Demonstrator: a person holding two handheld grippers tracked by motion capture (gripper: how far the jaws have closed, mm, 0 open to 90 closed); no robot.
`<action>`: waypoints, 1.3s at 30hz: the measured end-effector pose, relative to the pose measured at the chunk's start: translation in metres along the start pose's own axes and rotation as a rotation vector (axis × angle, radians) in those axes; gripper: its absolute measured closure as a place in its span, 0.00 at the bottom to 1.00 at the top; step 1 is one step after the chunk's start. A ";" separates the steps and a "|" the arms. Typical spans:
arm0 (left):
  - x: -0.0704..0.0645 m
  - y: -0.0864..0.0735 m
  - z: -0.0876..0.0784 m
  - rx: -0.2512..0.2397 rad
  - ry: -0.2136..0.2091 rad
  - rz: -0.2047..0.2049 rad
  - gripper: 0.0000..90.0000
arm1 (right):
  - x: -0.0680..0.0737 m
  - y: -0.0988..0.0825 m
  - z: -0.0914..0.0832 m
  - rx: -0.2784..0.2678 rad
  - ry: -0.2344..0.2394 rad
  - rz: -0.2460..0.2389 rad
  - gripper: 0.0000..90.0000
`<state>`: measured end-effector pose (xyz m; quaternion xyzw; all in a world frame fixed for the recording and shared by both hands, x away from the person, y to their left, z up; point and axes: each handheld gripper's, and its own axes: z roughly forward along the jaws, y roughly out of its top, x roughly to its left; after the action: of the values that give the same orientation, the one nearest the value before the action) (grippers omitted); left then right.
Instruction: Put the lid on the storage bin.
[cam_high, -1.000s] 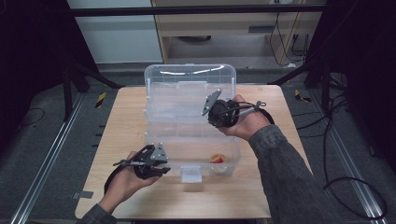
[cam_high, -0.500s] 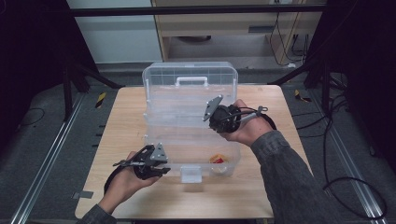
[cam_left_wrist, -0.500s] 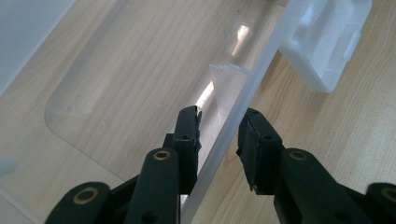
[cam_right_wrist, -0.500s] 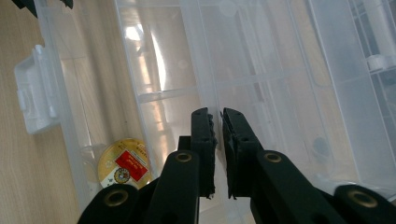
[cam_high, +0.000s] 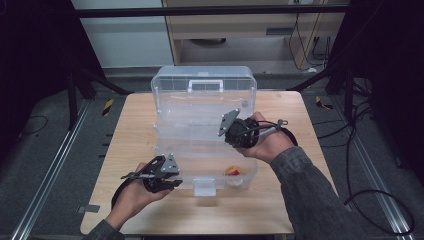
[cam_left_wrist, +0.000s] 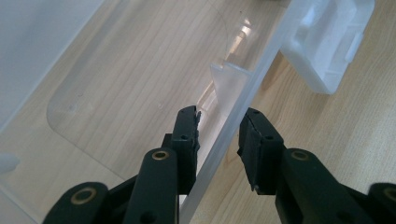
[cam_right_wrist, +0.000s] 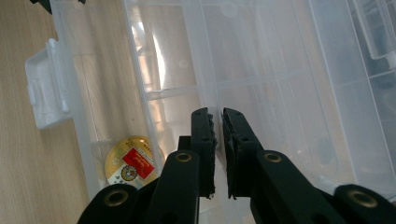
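A clear plastic organiser box stands open on the wooden table, its lid upright at the back. My left gripper straddles the box's front wall, one jaw inside and one outside, closed on it. My right gripper reaches into the box from the right. Its jaws are pinched on the thin rim of a clear inner tray, with the gripper over the tray's compartments. A round yellow item with a red label lies in the front right compartment.
The box's white latch hangs off the front wall, near the left gripper. Bare wood lies left, right and in front of the box. Black frame legs and cables stand beyond the table edges.
The right hand has shifted slightly toward the near side of the box with its gripper still pinched shut. The left hand and gripper have stayed put.
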<state>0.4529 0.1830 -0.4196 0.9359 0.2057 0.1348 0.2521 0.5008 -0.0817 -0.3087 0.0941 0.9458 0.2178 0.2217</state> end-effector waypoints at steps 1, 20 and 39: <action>0.000 0.000 0.000 -0.001 0.000 0.000 0.75 | 0.001 -0.001 0.000 -0.002 0.001 0.002 0.93; -0.002 -0.001 0.000 -0.013 0.015 -0.008 0.73 | 0.010 -0.004 0.000 -0.005 0.009 -0.005 0.93; -0.005 -0.006 -0.009 -0.052 0.044 -0.031 0.57 | 0.011 -0.007 0.000 -0.014 0.009 -0.001 0.92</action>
<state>0.4431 0.1894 -0.4157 0.9226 0.2220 0.1567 0.2739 0.4901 -0.0848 -0.3157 0.0908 0.9453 0.2248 0.2182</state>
